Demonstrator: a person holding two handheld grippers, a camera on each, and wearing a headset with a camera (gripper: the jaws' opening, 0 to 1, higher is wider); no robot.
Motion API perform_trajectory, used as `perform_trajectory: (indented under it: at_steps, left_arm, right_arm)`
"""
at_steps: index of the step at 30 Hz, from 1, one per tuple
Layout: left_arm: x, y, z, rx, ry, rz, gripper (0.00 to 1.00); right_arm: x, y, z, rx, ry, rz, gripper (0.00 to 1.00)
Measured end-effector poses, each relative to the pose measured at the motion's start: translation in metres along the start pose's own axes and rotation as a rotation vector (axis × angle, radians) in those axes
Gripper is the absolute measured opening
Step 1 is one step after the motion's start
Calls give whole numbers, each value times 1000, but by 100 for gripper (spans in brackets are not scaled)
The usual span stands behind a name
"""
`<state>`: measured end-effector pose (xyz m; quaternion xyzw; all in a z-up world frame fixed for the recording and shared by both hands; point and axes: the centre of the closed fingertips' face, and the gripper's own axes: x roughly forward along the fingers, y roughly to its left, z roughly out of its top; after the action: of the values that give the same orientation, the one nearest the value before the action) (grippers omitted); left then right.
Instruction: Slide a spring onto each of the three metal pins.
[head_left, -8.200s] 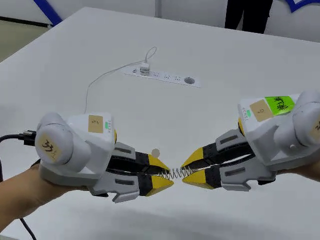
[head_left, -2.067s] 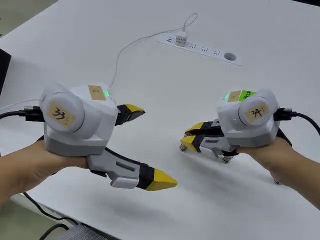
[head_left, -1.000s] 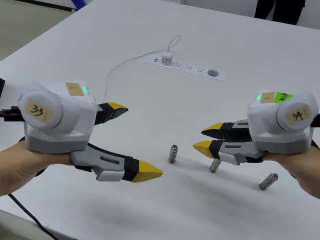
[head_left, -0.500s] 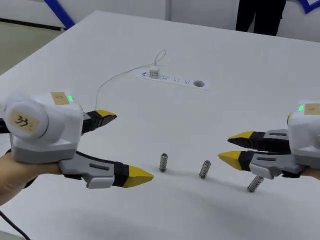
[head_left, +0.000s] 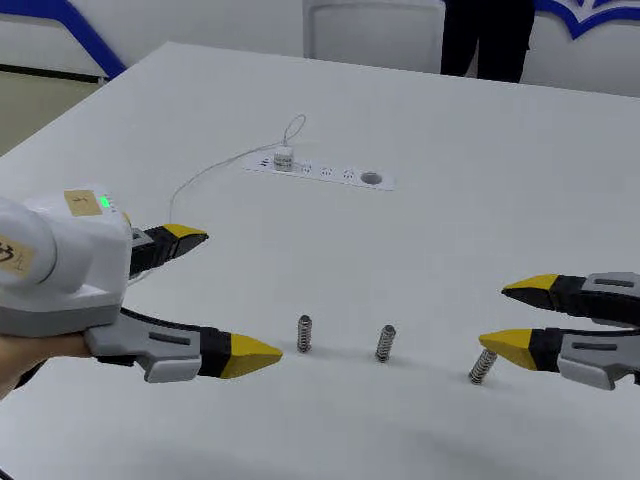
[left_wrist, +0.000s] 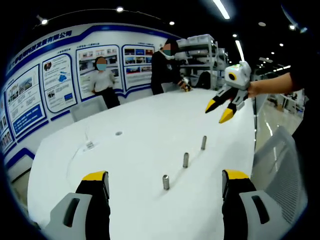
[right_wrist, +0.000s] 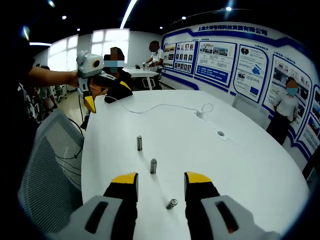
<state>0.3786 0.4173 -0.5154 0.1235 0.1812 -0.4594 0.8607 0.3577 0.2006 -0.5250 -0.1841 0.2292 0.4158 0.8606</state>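
A: What's seen on the white worktop, and what's the room like?

B: Blue-trimmed display boards are hung on the walls. A power strip is laid far back. Three springs are stood in a row, the right-end one tilted, between the left hand-held gripper and right hand-held gripper. Both are spread, nothing pinched.

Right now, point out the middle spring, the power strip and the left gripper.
middle spring (head_left: 385, 343), head view, centre of its coils.
power strip (head_left: 325, 173), head view, middle of its top face.
left gripper (head_left: 242, 293), head view, midway between its yellow fingertips.
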Motion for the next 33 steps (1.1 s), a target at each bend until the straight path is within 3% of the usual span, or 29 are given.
perform_trajectory:
  at_steps: [11, 19, 29, 33]
  left_arm:
    - [-1, 3, 4, 17, 11, -4, 96]
    - [1, -1, 5, 22, 15, -15, 99]
    - [6, -4, 1, 33, 39, -32, 100]
    - [6, -4, 8, 18, 13, -39, 100]
  right_arm:
    - [-21, -13, -18, 16, 26, -44, 53]
    - [-24, -12, -22, 14, 36, -56, 62]
    - [-30, -19, -21, 10, 44, -107, 77]
    - [-31, -22, -20, 11, 50, -131, 82]
